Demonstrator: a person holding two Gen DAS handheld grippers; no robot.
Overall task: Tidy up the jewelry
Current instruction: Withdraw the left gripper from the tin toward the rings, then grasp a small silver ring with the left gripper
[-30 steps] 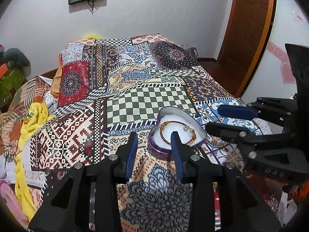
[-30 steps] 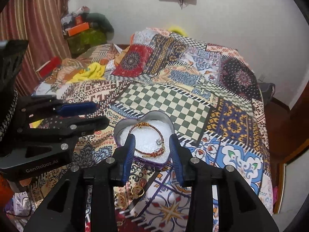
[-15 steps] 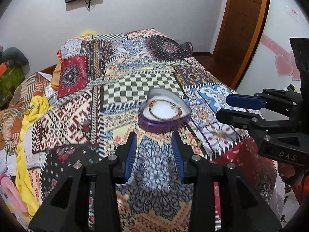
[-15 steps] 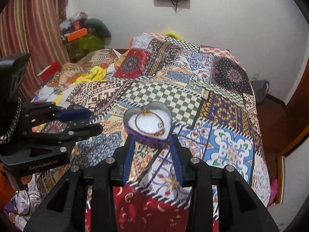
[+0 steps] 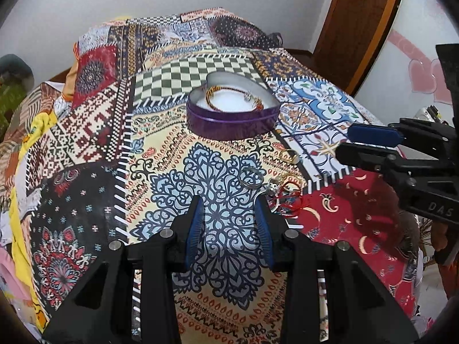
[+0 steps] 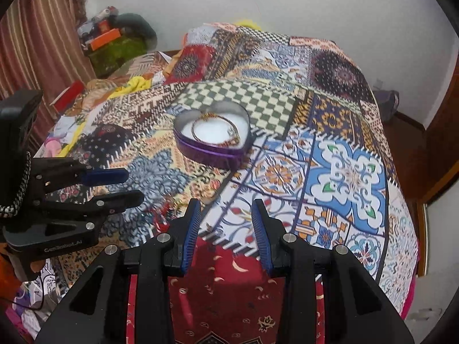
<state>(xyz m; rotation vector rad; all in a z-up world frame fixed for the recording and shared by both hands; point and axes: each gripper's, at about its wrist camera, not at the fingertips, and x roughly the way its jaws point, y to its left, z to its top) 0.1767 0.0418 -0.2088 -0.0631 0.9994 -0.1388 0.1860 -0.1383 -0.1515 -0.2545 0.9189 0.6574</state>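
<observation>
Jewelry on a patchwork bedspread [image 5: 86, 132], largest first: purple heart tin [image 5: 232, 120] at twelve o'clock of both grippers, bracelet [image 5: 218, 91] coiled inside on white padding; loose rings [image 5: 251, 176] and tangled red-and-gold pieces [image 5: 282, 193] at one o'clock of left gripper [image 5: 229, 226]. Left gripper and right gripper [image 6: 225, 226] each partly open, empty, above the cloth.

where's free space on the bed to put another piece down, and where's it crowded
Free: the checkered patch behind the heart tin, and the blue medallion patch between the tin and the left gripper. The red patch under the right gripper is bare too. Crowded: loose rings and a red-threaded tangle lie just right of the left gripper.
</observation>
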